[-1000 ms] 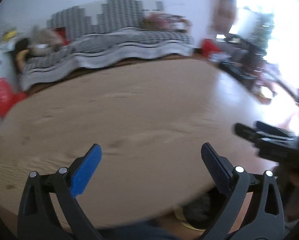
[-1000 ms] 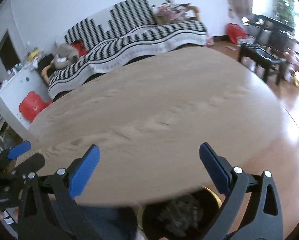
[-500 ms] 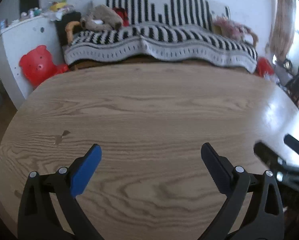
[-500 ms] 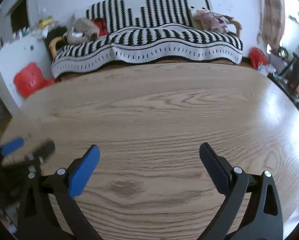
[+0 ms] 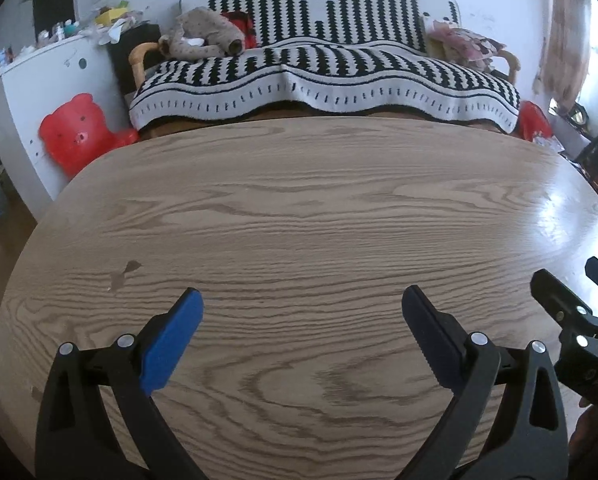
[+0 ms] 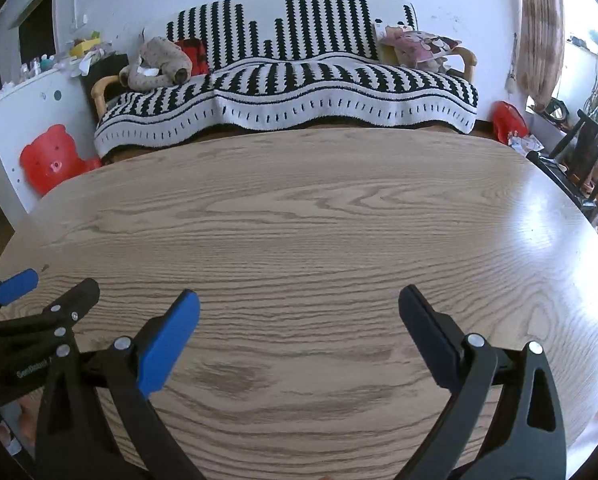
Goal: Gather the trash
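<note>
My left gripper (image 5: 301,304) is open and empty, held over the near part of a bare oval wooden table (image 5: 299,208). My right gripper (image 6: 299,304) is also open and empty over the same table (image 6: 299,216). The right gripper shows at the right edge of the left wrist view (image 5: 571,292), and the left gripper at the left edge of the right wrist view (image 6: 39,292). No trash and no bin show in either view.
A sofa with a black-and-white striped cover (image 5: 323,68) stands behind the table, with a plush toy (image 5: 203,32) on it. A red bear-shaped stool (image 5: 79,132) and a white cabinet (image 5: 51,92) are at the left. Dark furniture (image 6: 583,160) stands at the right.
Both grippers have swung up and left from the table's right edge, where a dark bin with trash was below them, to face the sofa squarely. The bin has left the views. Both stayed open.
</note>
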A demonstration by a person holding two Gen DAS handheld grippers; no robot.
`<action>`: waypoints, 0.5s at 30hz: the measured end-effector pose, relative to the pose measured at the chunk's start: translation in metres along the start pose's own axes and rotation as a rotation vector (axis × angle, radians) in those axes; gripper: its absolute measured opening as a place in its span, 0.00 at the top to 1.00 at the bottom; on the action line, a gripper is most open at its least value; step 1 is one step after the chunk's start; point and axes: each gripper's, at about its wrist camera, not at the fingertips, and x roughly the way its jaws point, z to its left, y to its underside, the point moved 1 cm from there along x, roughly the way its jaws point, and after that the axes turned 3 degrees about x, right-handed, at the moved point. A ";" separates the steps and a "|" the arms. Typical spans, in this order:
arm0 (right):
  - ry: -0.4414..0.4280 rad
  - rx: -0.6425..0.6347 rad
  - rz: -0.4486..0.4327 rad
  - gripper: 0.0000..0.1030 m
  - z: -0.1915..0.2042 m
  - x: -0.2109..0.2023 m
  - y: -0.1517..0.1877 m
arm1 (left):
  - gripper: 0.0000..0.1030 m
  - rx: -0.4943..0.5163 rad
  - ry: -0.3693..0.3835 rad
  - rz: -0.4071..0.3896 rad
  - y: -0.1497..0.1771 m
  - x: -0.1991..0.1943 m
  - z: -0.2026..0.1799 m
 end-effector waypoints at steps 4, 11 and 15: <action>0.004 0.002 -0.003 0.07 -0.003 -0.002 0.000 | 0.06 -0.020 -0.007 0.009 0.003 0.002 0.009; 0.013 0.037 0.001 0.07 -0.008 -0.001 0.001 | 0.06 -0.048 -0.018 0.010 0.006 0.001 0.021; 0.019 0.021 0.005 0.07 -0.007 0.001 0.001 | 0.06 -0.055 -0.014 0.019 0.007 0.003 0.024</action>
